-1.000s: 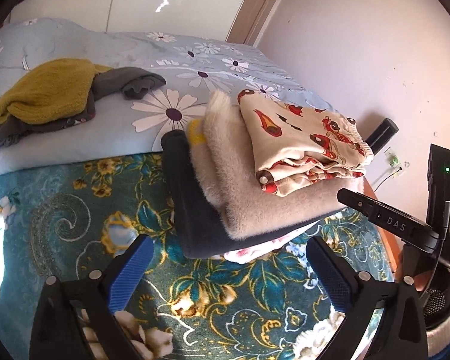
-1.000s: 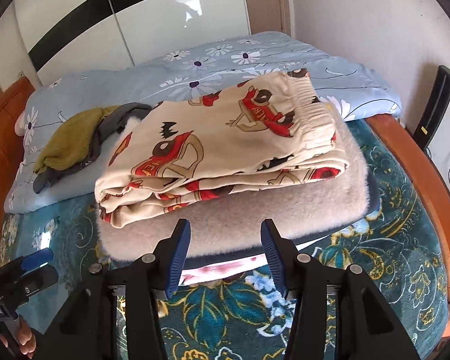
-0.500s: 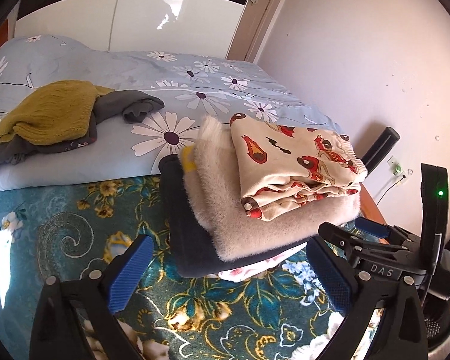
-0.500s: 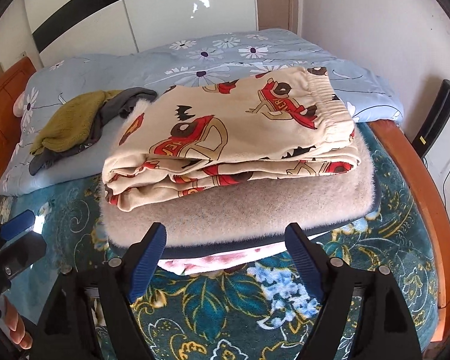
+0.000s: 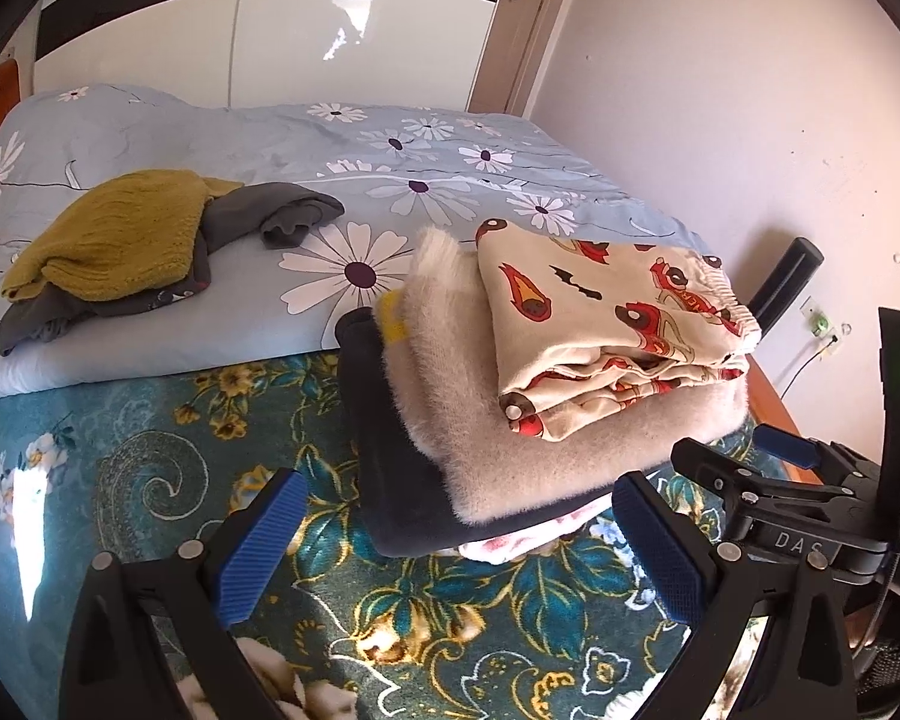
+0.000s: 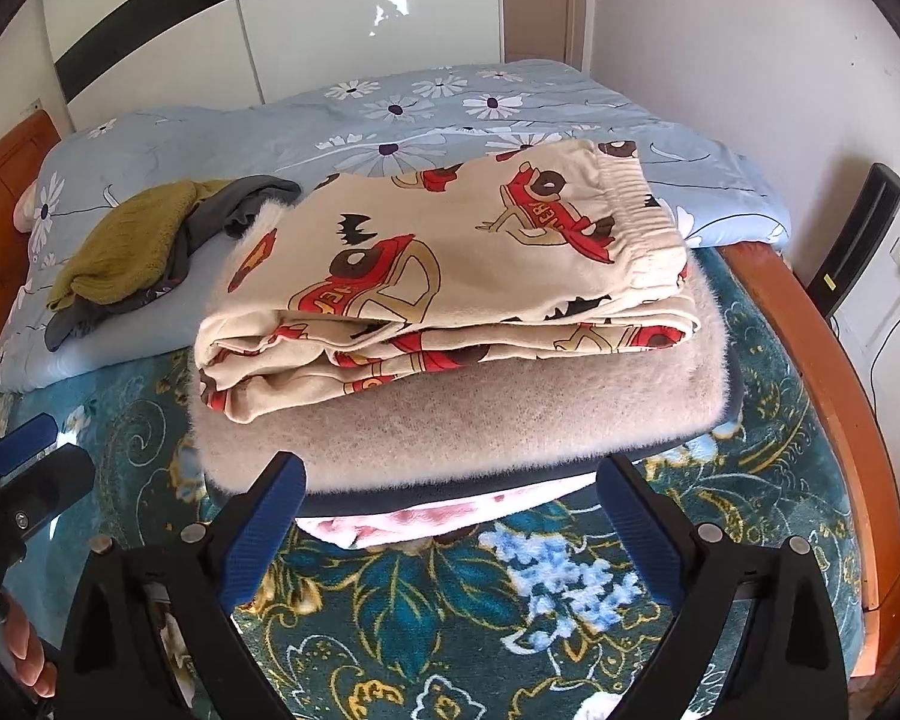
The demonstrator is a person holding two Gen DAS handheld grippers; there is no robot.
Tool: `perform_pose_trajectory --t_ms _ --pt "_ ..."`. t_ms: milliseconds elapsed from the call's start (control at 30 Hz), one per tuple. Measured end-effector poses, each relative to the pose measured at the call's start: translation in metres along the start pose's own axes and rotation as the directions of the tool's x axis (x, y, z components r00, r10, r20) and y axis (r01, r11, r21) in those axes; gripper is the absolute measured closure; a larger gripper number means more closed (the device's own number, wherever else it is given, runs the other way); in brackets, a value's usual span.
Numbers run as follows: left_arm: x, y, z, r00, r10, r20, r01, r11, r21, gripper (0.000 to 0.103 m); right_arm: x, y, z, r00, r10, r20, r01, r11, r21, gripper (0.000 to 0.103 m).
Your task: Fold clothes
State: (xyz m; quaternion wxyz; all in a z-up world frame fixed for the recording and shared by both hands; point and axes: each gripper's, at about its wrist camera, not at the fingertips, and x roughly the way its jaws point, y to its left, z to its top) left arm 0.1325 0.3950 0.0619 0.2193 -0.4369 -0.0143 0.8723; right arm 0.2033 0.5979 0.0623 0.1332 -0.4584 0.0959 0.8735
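Note:
A stack of folded clothes sits on the bed: cream cartoon-print trousers (image 5: 606, 324) (image 6: 450, 276) on top, a fluffy beige garment (image 5: 510, 456) (image 6: 510, 420) beneath, then a dark navy one (image 5: 390, 480) and a pink one (image 6: 426, 516). My left gripper (image 5: 459, 483) stands open just short of the stack's left corner. My right gripper (image 6: 450, 468) faces the stack's front edge, its jaws opening with nothing between them. Behind lie an unfolded mustard knit (image 5: 108, 240) (image 6: 126, 246) and a grey garment (image 5: 282, 213).
The teal floral bedspread (image 5: 150, 450) lies under the stack, with a blue daisy duvet (image 5: 390, 180) beyond it. A wooden bed frame (image 6: 822, 372) and a black leaning object (image 6: 858, 240) border the wall at the right. A hand (image 6: 24, 642) shows at lower left.
The right gripper's jaws have spread from narrow to wide in front of the stack. Both views have tipped up slightly. The left gripper stays open.

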Motion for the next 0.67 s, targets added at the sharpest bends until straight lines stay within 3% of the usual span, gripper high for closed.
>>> perform_pose_trajectory --t_ms 300,667 --pt "0.016 -0.010 -0.006 0.996 0.080 -0.030 -0.078 0.994 0.074 0.000 0.002 0.001 0.001 1.000 -0.012 -0.015 0.012 1.000 0.004 0.005" --pt "0.026 -0.012 -0.013 0.995 0.073 -0.075 -0.068 0.995 0.074 0.000 0.006 0.005 0.003 0.999 -0.018 -0.041 0.018 1.000 0.000 0.005"
